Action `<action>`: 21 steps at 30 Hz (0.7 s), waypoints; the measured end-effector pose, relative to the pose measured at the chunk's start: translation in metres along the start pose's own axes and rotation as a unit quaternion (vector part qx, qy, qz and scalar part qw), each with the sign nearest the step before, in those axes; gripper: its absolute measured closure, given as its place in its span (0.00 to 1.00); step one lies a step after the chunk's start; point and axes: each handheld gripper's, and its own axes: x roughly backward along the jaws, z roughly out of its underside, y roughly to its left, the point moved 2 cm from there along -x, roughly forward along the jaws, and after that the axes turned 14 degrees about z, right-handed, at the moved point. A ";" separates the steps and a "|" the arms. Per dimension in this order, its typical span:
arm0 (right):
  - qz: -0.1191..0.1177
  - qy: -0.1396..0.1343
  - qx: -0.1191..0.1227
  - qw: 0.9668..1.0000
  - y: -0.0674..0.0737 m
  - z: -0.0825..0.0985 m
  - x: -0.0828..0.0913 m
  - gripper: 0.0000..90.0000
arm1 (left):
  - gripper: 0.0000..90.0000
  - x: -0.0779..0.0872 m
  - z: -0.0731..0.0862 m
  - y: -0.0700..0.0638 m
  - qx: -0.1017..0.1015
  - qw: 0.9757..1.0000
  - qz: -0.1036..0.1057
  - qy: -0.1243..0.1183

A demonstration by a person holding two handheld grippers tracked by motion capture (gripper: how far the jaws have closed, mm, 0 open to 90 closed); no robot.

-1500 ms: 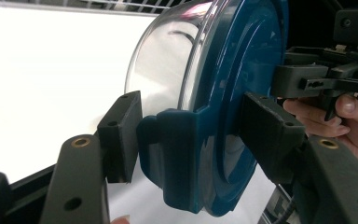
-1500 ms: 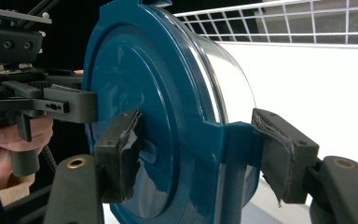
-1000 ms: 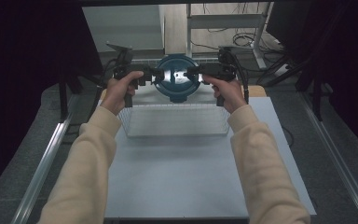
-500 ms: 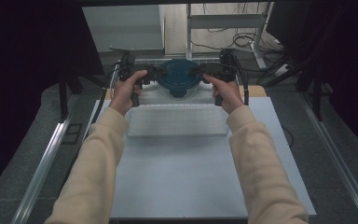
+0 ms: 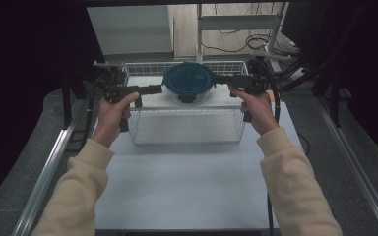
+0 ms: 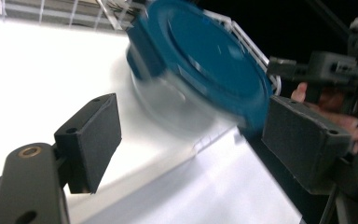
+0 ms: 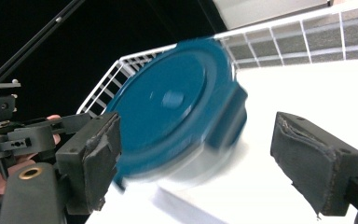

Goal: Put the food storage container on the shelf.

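A round clear container with a dark blue lid (image 5: 188, 81) is inside the far half of a white wire basket (image 5: 187, 128). It looks blurred in both gripper views, lid (image 6: 200, 60) tilted. My left gripper (image 5: 157, 89) is at its left side and my right gripper (image 5: 222, 78) at its right side, both pointing inward at it. In the left gripper view my left gripper (image 6: 196, 140) is open, the container just beyond its pads. My right gripper (image 7: 205, 161) is open too, with the lid (image 7: 177, 116) beyond its left pad.
The basket stands at the back of a pale blue table top (image 5: 187, 187). Metal rails (image 5: 49, 167) run along both sides. A white shelf frame and cables (image 5: 236, 34) lie behind the table.
Both grippers were closed in on the container's sides and holding it up; now their jaws stand apart from it, and the container shows motion blur over the basket's far half.
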 end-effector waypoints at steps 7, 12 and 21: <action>-0.017 0.007 0.075 0.997 -0.006 0.063 0.035 0.19 | 0.22 0.026 0.055 -0.018 -0.054 0.998 -0.014 0.031; -0.013 0.002 0.122 0.992 -0.018 0.108 0.056 0.21 | 0.22 0.042 0.096 -0.019 -0.077 0.996 -0.032 0.041; 0.027 0.011 0.173 0.985 -0.044 0.182 0.062 0.21 | 0.23 0.047 0.164 -0.008 -0.097 0.990 -0.076 0.076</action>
